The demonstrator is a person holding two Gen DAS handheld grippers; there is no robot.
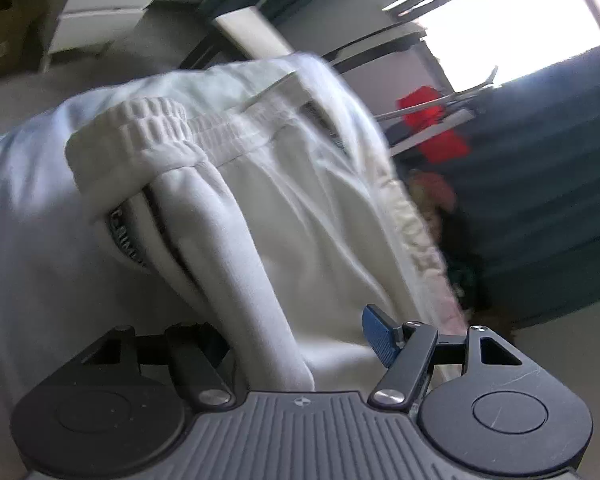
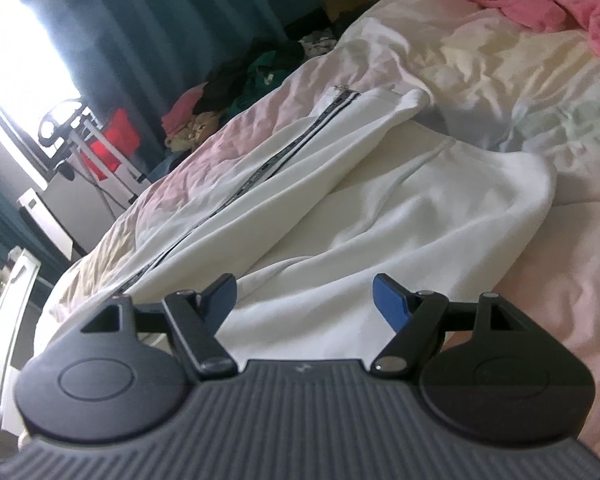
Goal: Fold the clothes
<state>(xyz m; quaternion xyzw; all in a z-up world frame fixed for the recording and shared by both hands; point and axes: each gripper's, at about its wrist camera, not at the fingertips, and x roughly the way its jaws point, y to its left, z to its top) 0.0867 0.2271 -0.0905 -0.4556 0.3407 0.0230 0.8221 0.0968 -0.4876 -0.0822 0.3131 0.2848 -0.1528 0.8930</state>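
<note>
left gripper [image 1: 296, 340] jaws wide, white pants [image 1: 228, 200] draped between; right gripper [image 2: 304, 300] wide, empty; risk: cloth slips off, fold collapses

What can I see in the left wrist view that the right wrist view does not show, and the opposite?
Only the left wrist view shows the ribbed elastic waistband of the white trousers, bunched up close, with fabric between the open fingers of the left gripper.

Only the right wrist view shows the trousers lying on the bed, their dark side stripe, a pink cloth, and the right gripper open.

Both show the red object near the window.
</note>
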